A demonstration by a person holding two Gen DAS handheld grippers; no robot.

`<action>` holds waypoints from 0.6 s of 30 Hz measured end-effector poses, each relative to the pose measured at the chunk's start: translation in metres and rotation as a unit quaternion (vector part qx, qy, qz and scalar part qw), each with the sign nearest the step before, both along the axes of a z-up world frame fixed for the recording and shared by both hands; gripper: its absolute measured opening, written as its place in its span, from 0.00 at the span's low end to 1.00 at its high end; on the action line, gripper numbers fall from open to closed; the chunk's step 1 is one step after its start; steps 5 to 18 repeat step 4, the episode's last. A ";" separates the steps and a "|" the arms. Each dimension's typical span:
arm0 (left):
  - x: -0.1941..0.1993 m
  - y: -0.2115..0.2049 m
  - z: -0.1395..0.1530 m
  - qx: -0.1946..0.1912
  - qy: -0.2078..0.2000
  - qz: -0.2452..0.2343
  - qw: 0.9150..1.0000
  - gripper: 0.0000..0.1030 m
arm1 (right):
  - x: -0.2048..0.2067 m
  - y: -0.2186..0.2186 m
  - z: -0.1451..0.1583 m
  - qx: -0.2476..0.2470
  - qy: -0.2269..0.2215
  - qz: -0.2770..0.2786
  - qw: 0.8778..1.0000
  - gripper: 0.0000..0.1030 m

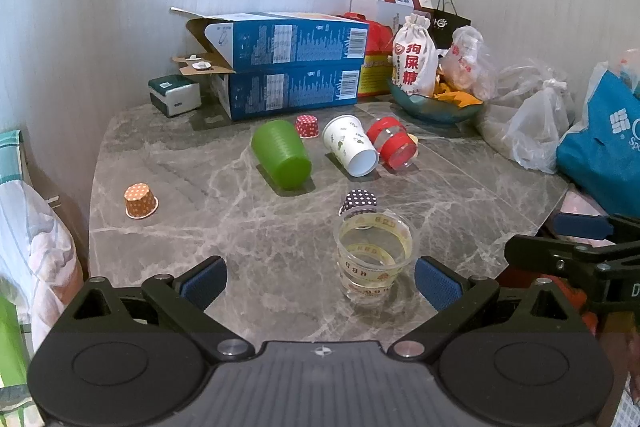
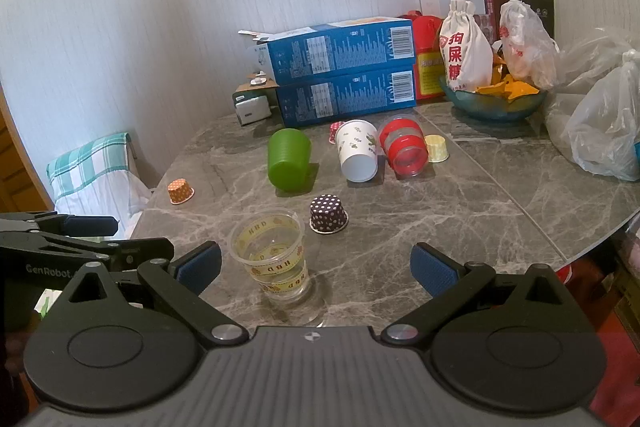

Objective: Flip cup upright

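clear plastic cup (image 1: 374, 259) stands upright on the table (image 1: 200, 187) near both grippers, light, thin, easily crushed; hold gently mid-wall. left gripper (image 1: 320, 283) and right gripper (image 2: 316, 269) gape, empty.

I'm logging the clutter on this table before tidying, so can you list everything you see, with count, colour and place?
clear cup: 1, transparent with yellow bands, upright, table's near edge
green cup: 1, green, on its side, mid-table
white paper cup: 1, white, printed, on its side, right of the green cup
red cup: 1, red and clear, on its side, beside the white paper cup
small dotted paper cups: 5, mouth-down; orange, dark purple, yellow, red, scattered
blue boxes: 2, stacked, against the wall
bowl: 1, teal, holding a white cloth pouch, far right
plastic bags: several, clear, right side
table: 1, grey marble
left gripper: 1, black, blue pads, open
right gripper: 1, same, open
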State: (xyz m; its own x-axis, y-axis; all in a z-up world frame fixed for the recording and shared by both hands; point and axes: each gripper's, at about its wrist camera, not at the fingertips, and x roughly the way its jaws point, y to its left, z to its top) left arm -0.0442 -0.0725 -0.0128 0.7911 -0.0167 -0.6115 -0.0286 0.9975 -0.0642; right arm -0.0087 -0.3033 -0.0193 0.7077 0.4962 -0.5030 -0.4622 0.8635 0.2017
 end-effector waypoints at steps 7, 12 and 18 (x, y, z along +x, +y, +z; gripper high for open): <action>0.002 0.006 -0.001 0.003 -0.004 0.001 1.000 0.98 | 0.004 0.004 -0.004 0.002 0.004 0.004 1.000 0.99; 0.002 0.006 -0.001 0.003 -0.004 0.001 1.000 0.98 | 0.004 0.004 -0.004 0.002 0.004 0.004 1.000 0.99; 0.002 0.006 -0.001 0.003 -0.004 0.001 1.000 0.98 | 0.004 0.004 -0.004 0.002 0.004 0.004 1.000 0.99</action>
